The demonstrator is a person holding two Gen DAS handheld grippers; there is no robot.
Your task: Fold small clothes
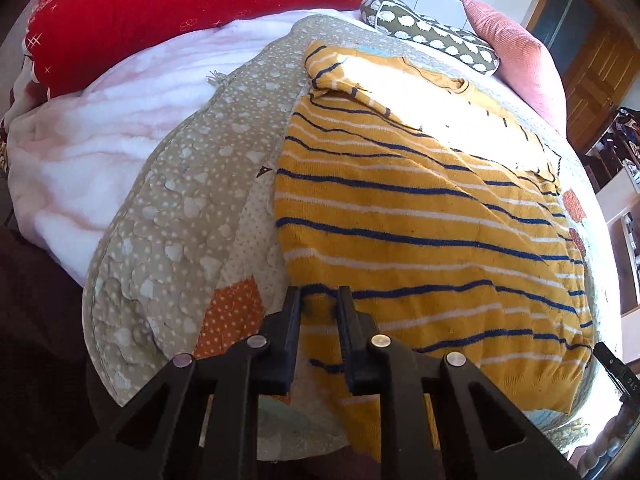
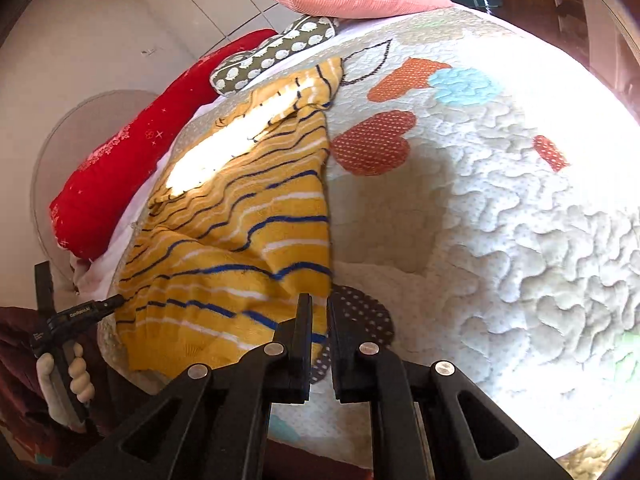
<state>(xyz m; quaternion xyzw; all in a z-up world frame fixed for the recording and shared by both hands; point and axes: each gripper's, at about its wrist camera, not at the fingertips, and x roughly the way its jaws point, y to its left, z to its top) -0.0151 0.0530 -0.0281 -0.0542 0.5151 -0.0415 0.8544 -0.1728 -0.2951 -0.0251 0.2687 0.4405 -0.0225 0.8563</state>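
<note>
We have the striped sweater point(image 1: 420, 216) flat at the quilt's point(image 1: 168, 216) near edge. Left gripper point(image 1: 319, 300) and right gripper point(image 2: 319, 308) each pinch its hem corners, jaws nearly closed. Lift both evenly (keep hem taut) toward the collar.

Your mustard-yellow striped knit sweater point(image 1: 420, 216): fuzzy, matt. Cream quilted bedspread point(image 2: 500, 240): puckered stitched cloth. Black tool point(image 1: 320, 300): matt plastic.
</note>
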